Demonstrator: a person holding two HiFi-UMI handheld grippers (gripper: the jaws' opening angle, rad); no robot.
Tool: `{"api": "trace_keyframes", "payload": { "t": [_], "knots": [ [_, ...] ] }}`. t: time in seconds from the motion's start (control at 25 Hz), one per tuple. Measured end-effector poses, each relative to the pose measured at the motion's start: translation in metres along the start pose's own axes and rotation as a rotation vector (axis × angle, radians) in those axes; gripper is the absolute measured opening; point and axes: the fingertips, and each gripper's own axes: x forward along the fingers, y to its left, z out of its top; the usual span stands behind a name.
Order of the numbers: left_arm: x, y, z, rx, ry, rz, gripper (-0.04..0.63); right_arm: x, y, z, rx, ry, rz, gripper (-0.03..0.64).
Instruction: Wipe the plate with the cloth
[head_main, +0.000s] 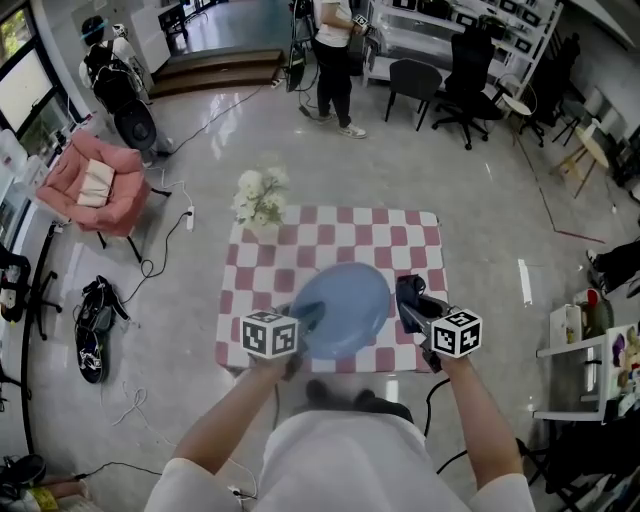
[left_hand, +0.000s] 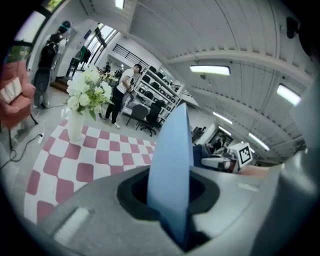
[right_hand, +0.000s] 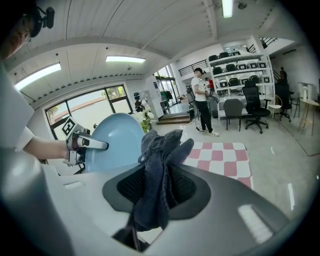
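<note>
A light blue plate (head_main: 342, 308) is held up over the near edge of the checked table, gripped at its left rim by my left gripper (head_main: 303, 322). Seen edge-on in the left gripper view, the plate (left_hand: 171, 170) stands upright between the jaws of my left gripper (left_hand: 172, 200). My right gripper (head_main: 408, 297) is shut on a dark grey cloth (right_hand: 159, 175), which sticks up bunched from its jaws. The plate (right_hand: 114, 142) shows to the left of the cloth in the right gripper view, a little apart from it.
A pink-and-white checked table (head_main: 340, 240) carries a white vase of white flowers (head_main: 260, 200) at its far left corner. A pink armchair (head_main: 92, 185) stands to the left, office chairs (head_main: 440, 85) behind, and a person (head_main: 335, 60) stands in the background.
</note>
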Motion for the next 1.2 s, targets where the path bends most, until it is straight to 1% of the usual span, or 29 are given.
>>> {"api": "trace_keyframes", "payload": {
  "t": [0.28,0.36,0.44,0.76,1.2],
  "knots": [
    [0.004,0.007,-0.01,-0.121,0.032,-0.077,0.075,0.002,0.001,-0.004,-0.016,-0.036,-0.067,0.117],
    [0.007,0.005,-0.013,-0.164,0.04,-0.103,0.075,0.001,0.001,-0.003,-0.023,-0.048,-0.076,0.117],
    [0.01,0.003,-0.015,-0.19,0.048,-0.12,0.075,0.0,0.001,0.0,-0.03,-0.063,-0.077,0.115],
    [0.02,-0.001,-0.021,-0.237,0.051,-0.132,0.075,-0.004,-0.006,0.008,-0.043,-0.092,-0.073,0.11],
    [0.018,0.005,-0.018,-0.261,0.056,-0.124,0.077,0.001,-0.011,0.014,-0.041,-0.087,-0.073,0.11]
  ]
}}
